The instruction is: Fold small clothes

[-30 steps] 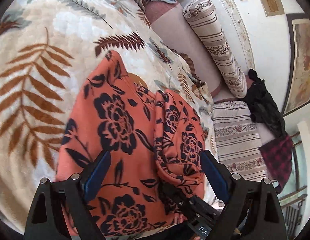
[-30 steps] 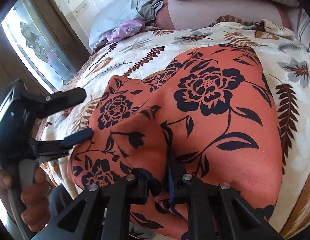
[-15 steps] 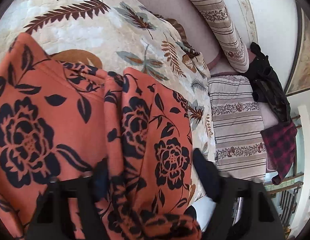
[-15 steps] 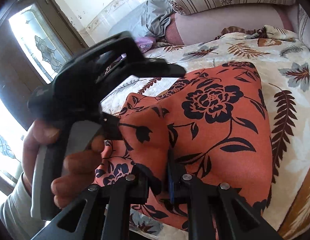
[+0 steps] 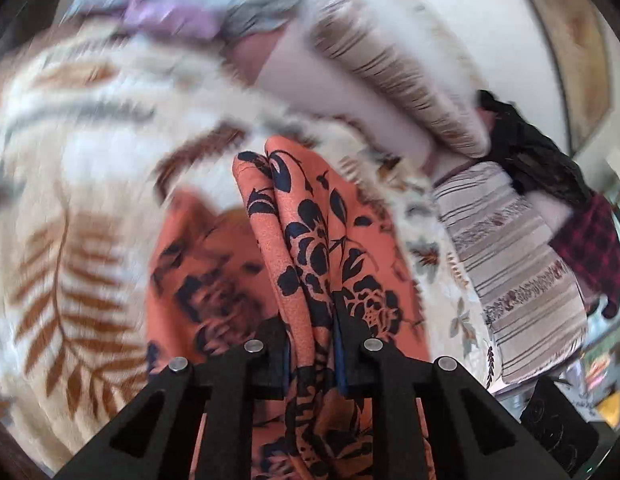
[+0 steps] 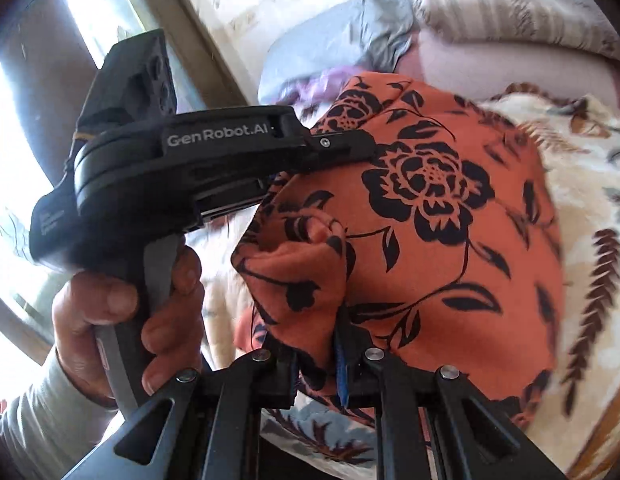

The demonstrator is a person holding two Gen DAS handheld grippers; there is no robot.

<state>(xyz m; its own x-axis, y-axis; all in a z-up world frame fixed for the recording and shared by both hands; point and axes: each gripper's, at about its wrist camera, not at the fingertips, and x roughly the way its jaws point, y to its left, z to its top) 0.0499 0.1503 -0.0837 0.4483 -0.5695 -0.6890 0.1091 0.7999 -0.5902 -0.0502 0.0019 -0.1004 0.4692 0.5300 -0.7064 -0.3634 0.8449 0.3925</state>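
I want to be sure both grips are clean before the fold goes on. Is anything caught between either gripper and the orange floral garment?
Nothing visible is. The left gripper, its jaws closing, has only a fold of the orange floral garment between them. The right gripper is shut directly on another bunched edge.

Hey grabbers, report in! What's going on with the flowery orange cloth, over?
Left gripper closing on a bunched fold of the orange cloth. Right gripper shut on another fold. Cloth lifted off the leafy blanket. Nothing in the way, over.
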